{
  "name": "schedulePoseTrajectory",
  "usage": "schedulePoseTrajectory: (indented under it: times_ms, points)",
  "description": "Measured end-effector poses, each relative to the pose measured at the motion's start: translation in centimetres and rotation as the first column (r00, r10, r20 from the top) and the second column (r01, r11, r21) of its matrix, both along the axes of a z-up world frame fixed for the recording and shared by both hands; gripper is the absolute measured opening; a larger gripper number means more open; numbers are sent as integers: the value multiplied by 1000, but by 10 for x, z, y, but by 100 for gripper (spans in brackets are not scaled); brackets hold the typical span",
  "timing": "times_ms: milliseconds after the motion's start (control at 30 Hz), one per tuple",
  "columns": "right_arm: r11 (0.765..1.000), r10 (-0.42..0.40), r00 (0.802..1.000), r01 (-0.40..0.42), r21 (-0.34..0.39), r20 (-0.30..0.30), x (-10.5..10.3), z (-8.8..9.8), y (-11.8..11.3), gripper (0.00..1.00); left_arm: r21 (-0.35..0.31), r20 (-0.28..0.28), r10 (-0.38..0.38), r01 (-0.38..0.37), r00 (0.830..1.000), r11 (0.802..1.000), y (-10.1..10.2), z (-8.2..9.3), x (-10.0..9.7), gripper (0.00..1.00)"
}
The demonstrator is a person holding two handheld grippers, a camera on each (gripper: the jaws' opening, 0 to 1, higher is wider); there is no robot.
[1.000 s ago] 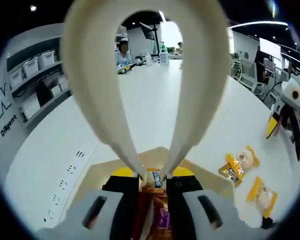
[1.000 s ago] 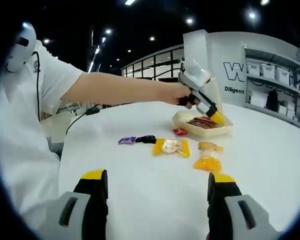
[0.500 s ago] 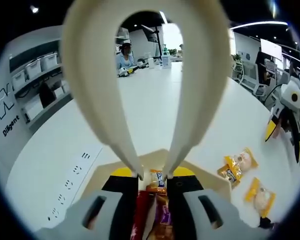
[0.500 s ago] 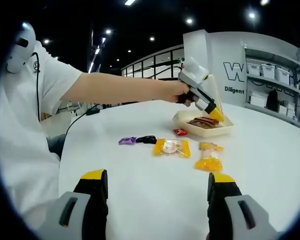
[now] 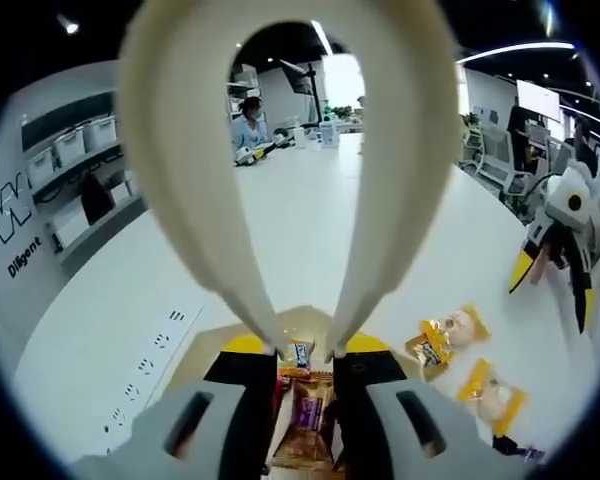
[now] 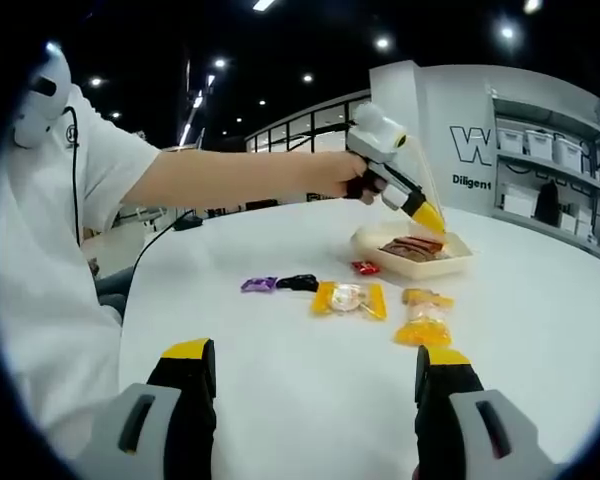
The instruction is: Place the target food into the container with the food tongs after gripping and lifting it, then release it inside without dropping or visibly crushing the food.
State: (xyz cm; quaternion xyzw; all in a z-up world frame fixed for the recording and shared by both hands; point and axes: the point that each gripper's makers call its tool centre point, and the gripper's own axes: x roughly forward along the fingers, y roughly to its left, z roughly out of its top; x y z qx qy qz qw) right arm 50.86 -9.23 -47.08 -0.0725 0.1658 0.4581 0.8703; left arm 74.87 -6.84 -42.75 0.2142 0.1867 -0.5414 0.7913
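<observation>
Right now, the left gripper [image 6: 425,213] hangs just above a shallow cream container [image 6: 375,241] on a white table [image 6: 280,370], seen from the right gripper view with a person's arm reaching out to it. That gripper's jaws are clamped on a pair of cream food tongs [image 5: 290,150], whose two arms curve up and away in the left gripper view; the tong tips cannot be made out, so whether they carry anything cannot be told. Directly below, inside the container, lie several wrapped snacks, among them a purple-wrapped snack [image 5: 308,412].

Near the container, toward the right gripper [image 6: 315,400], lie a small red packet [image 6: 364,267], two yellow-wrapped pastries [image 6: 347,298] and [image 6: 423,318], and purple and black sweets. The right gripper waits low over the table, well apart from the container, its jaws spread wide and holding nothing.

Judging by this, one delivery looks finished or nearly so. The next move likely calls for swinging the tongs to the nearest pastry, closing gently, and lifting without squashing it.
</observation>
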Motion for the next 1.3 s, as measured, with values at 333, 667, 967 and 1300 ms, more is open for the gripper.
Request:
schedulePoseTrajectory:
  times_ms: [333,667,967,1300]
  points:
    - [1000,8,1000,-8,-2,7,-2,2,4,81,-10,5,-31,31,1000,999,-11,12,-40,20]
    - [1000,15,1000,-15,-4,13,-4,4,6,81,10,2,-56,56,998,998,-21,6,-60,20]
    - [1000,16,1000,-16,-4,15,-4,4,6,81,28,-6,-44,44,999,999,-27,-6,-72,20]
    - [1000,18,1000,-18,-3,12,-4,3,8,81,26,2,-51,51,999,998,-37,-18,-90,20]
